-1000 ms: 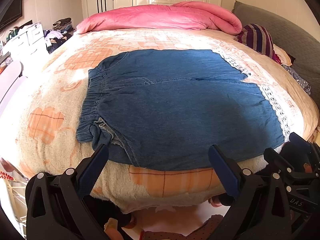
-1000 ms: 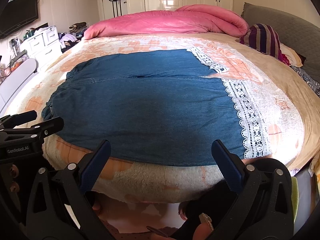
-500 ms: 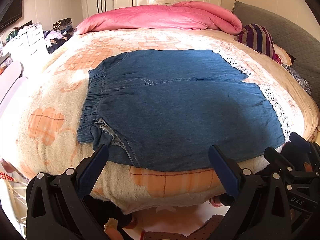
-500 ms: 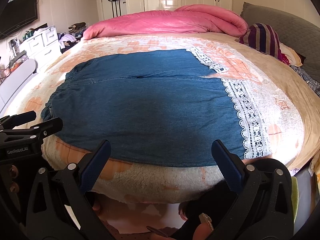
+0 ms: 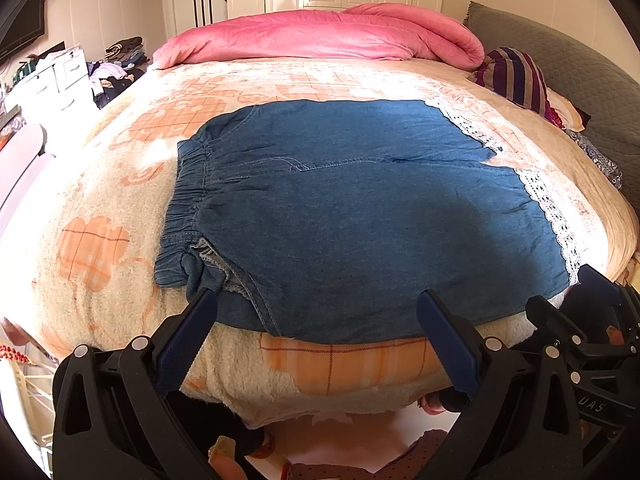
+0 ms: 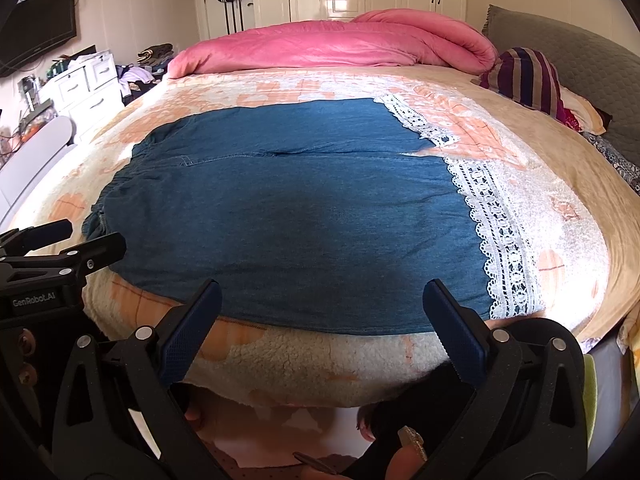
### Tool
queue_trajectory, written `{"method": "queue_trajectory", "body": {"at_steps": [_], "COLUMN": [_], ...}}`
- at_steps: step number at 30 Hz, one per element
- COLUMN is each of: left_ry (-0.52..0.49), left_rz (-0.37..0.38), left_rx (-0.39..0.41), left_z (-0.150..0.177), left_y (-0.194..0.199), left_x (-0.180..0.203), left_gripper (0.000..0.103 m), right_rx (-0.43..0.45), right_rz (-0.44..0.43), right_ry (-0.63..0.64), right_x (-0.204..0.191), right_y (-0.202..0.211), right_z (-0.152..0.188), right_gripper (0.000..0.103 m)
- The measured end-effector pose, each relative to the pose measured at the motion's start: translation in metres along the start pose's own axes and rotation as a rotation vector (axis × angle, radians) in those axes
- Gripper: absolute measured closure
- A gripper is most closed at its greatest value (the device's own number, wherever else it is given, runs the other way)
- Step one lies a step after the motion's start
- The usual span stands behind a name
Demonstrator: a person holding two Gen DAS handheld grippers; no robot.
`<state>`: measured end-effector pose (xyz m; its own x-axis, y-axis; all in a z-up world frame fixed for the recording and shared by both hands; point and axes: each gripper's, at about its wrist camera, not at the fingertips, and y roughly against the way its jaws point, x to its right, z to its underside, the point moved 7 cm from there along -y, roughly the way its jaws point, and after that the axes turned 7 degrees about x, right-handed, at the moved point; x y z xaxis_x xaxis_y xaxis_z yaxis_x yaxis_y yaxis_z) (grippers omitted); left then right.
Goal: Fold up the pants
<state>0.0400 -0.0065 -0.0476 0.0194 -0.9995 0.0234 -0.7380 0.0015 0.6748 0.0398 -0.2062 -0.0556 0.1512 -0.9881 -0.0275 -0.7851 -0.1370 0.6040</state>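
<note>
Blue denim pants (image 5: 352, 216) with white lace hems (image 5: 556, 216) lie flat across the bed, elastic waistband (image 5: 186, 196) at the left. They also show in the right wrist view (image 6: 304, 212), lace hems (image 6: 500, 236) at the right. My left gripper (image 5: 316, 300) is open and empty, hovering just off the near edge of the pants by the waistband end. My right gripper (image 6: 320, 292) is open and empty at the near edge toward the hem end. Each gripper shows at the edge of the other's view.
The pants rest on a fleecy peach blanket (image 5: 100, 248) covering the bed. A pink duvet (image 5: 320, 36) is rolled at the far side. A striped pillow (image 5: 516, 76) and grey headboard (image 5: 580, 80) are at the right. White drawers (image 6: 84, 84) stand at the left.
</note>
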Motion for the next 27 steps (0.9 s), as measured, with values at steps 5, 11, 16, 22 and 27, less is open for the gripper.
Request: {"method": "queue_trajectory", "body": {"at_steps": [5,11,16,22,27], "left_ry": [0.002,0.005,0.017,0.030,0.049], "left_rz": [0.000,0.000,-0.007,-0.011,-0.033], "left_rx": [-0.001,0.000,-0.011,-0.011,-0.007], "left_z": [0.000,0.000,-0.001,-0.007,-0.017], "left_y": [0.000,-0.001,-0.009,-0.019,-0.028], "left_x": [-0.001,-0.003,-0.009,-0.018,-0.032], "left_gripper": [0.004,0.004,0.004,0.004,0.004], "right_rx": [0.004,0.011,0.007,-0.022,-0.041], "right_rz": [-0.002,-0.009,-0.011,-0.032,-0.049], "right_ry": [0.003,0.003,0.008,0.030,0.078], "right_x": [0.000,-0.001,-0.003,-0.007,-0.014], "right_y": [0.000,-0.002,-0.009,-0.024,-0.041], "right_z": [-0.001,-0.002,-0.007,-0.016,-0.029], "right_gripper": [0.008,0.008,0.008,0.008,0.008]}}
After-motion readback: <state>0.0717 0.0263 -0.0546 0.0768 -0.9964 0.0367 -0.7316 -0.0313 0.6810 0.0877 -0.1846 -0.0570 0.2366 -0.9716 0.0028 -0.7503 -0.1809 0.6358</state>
